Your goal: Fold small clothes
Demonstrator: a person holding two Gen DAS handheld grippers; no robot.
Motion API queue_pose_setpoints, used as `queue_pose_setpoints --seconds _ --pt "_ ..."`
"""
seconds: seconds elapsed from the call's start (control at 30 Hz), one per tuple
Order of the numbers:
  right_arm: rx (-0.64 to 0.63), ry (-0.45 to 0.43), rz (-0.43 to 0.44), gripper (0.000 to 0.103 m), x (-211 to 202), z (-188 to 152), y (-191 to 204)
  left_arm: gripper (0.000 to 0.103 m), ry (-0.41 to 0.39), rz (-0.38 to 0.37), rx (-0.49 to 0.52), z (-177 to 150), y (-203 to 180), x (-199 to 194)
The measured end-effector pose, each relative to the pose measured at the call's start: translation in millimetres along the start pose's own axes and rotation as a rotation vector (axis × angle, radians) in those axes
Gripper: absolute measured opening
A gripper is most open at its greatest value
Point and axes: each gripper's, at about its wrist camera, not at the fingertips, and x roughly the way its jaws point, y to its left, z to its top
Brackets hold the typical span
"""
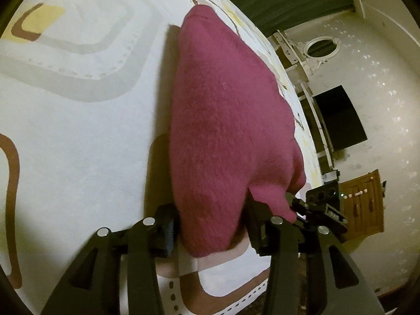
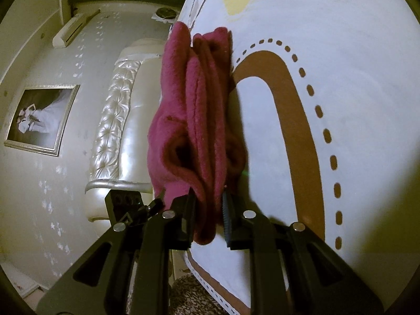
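Observation:
A pink fleece garment (image 1: 228, 120) lies folded in a long bundle on the patterned white bedspread (image 1: 78, 131), close to the bed's edge. Its near end sits between the fingers of my left gripper (image 1: 210, 228), which is open; the left pad stands just off the cloth. In the right wrist view the garment (image 2: 194, 110) shows several stacked folds on the bedspread (image 2: 341, 78). My right gripper (image 2: 208, 215) is shut on the near end of those layers. Each view shows part of the other gripper just beside its own.
The bed's edge runs right beside the garment. Past it are a padded pearl headboard (image 2: 123, 105), a framed picture (image 2: 39, 118), a wall air conditioner (image 2: 71, 31), a dark screen (image 1: 338, 118) and a wooden cabinet (image 1: 362, 204).

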Motion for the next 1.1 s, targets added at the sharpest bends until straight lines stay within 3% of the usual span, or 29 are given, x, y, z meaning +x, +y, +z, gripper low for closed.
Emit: queue_pose_setpoints --seconds 0.43,1.1 --pt "0.006 -0.019 -0.033 0.019 -10.1 -4.9 -0.9 0.053 -0.025 0.151 0.112 -0.1 -16.2 -0.4" --pt "0.006 -0.025 -0.049 0.019 -6.0 -8.6 4.4 0.055 -0.021 0.162 0.115 1.0 -16.6 6.5"
